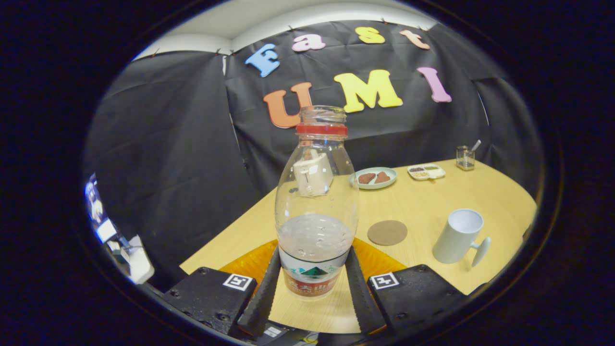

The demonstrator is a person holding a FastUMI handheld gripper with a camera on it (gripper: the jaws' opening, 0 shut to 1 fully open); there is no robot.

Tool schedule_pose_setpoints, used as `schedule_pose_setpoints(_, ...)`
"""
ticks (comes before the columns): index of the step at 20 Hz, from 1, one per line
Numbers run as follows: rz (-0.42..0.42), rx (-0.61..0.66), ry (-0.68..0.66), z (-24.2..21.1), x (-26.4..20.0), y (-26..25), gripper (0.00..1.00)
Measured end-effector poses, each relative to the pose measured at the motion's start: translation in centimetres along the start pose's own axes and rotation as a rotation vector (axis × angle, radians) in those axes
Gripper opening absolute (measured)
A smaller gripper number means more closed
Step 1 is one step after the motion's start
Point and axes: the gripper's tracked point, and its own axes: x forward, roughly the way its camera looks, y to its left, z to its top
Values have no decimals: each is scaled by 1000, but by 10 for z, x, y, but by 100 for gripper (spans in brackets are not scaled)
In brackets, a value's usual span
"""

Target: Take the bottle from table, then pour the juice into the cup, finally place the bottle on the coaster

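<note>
A clear, uncapped plastic bottle [316,202], part full so fairly light, thin-walled and slippery, stands upright clamped low at its label between the gripper [311,283] fingers above the tabletop [423,202], coaster [387,232] and cup [457,236] beyond.

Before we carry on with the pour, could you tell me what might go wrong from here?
The bottle sits uncapped between the gripper fingers, gripped low at the label, so it may tip or slip. The cup has a small mouth, so juice could spill onto the table. The coaster lies close to the cup.
</note>
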Motion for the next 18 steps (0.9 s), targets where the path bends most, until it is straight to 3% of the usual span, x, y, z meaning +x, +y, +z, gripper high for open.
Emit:
schedule_pose_setpoints(8,29,386,40,4,15,-24,74)
schedule_pose_setpoints(14,103,672,18,22,28,-26,74)
schedule_pose_setpoints(18,128,774,18,25,35,-28,73)
